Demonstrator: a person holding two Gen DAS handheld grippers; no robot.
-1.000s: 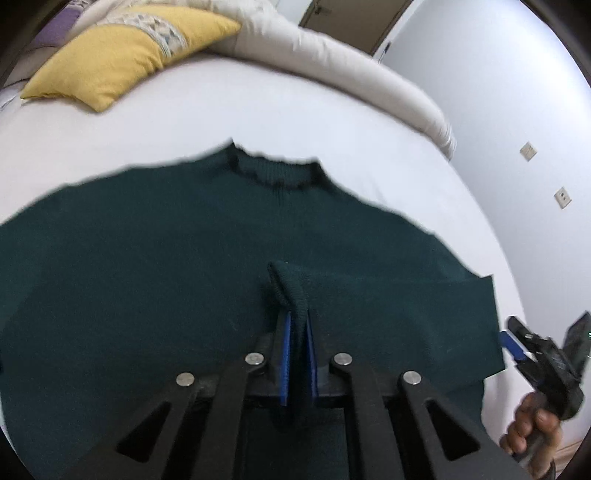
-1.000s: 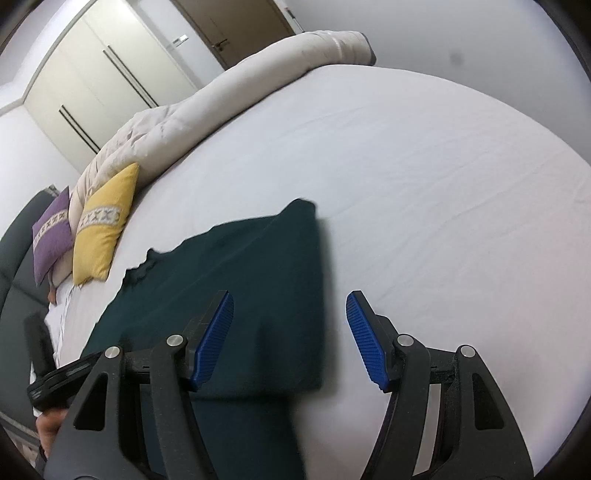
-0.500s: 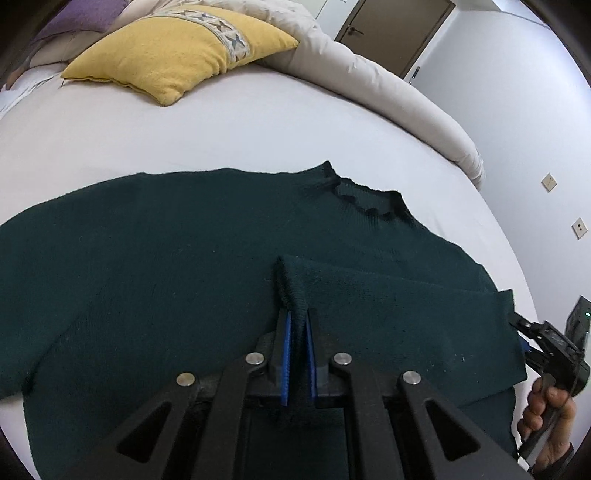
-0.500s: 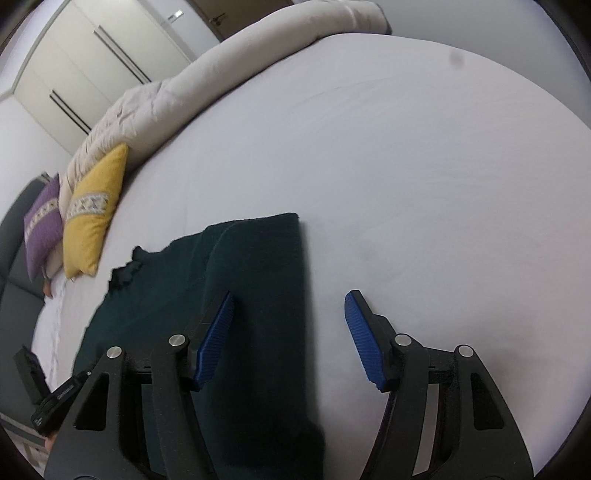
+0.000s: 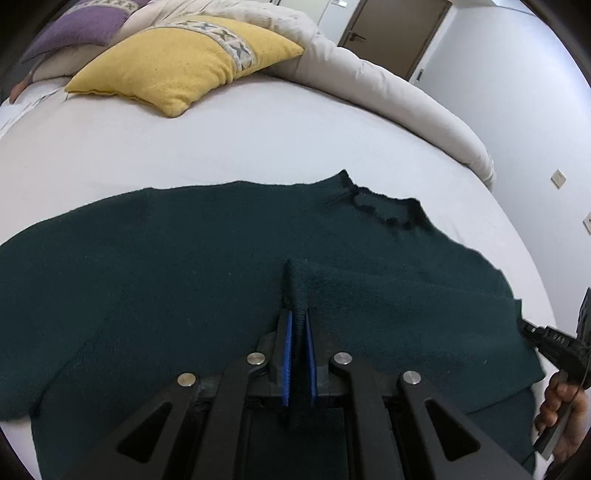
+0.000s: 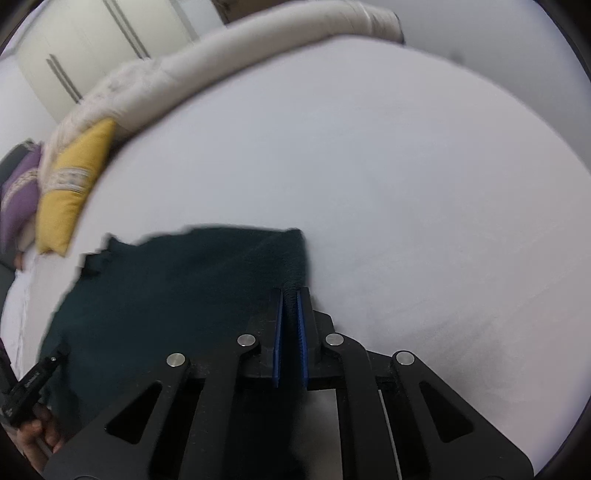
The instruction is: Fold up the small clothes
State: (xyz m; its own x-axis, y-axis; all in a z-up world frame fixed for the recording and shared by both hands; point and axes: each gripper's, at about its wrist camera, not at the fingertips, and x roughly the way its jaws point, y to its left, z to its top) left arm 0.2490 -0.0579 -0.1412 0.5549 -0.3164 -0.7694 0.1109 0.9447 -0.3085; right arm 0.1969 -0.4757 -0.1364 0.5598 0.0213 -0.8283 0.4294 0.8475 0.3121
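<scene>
Lying spread on the white bed point(image 5: 258, 122), a dark green sweater point(image 5: 166, 266) is seen with its neckline point(image 5: 384, 210) toward the far side and one sleeve point(image 5: 406, 314) folded across the body. The left gripper point(image 5: 297, 332) is seen from its own camera with the jaws drawn almost together, and a raised ridge of the sweater's knit is pinched between the blue pads point(image 5: 287, 350). The right gripper point(image 6: 290, 314) is shown at the right edge of the sweater point(image 6: 177, 295), where the fabric meets the bare sheet; its jaws have just been closing and are now nearly together, with the dark edge of the garment clamped between the pads point(image 6: 302, 332). In the left wrist view, the right gripper point(image 5: 554, 343) and the hand point(image 5: 561, 410) that holds it are visible at the far right, at the sleeve's end. In the right wrist view, the left gripper point(image 6: 33, 384) and part of a hand point(image 6: 37, 439) appear at the lower left, though the picture is blurred there. A yellow cushion point(image 5: 184, 66) and a purple cushion point(image 5: 81, 22) are placed at the far left of the bed, and a rolled cream duvet point(image 5: 388, 96) is laid along the far edge.
</scene>
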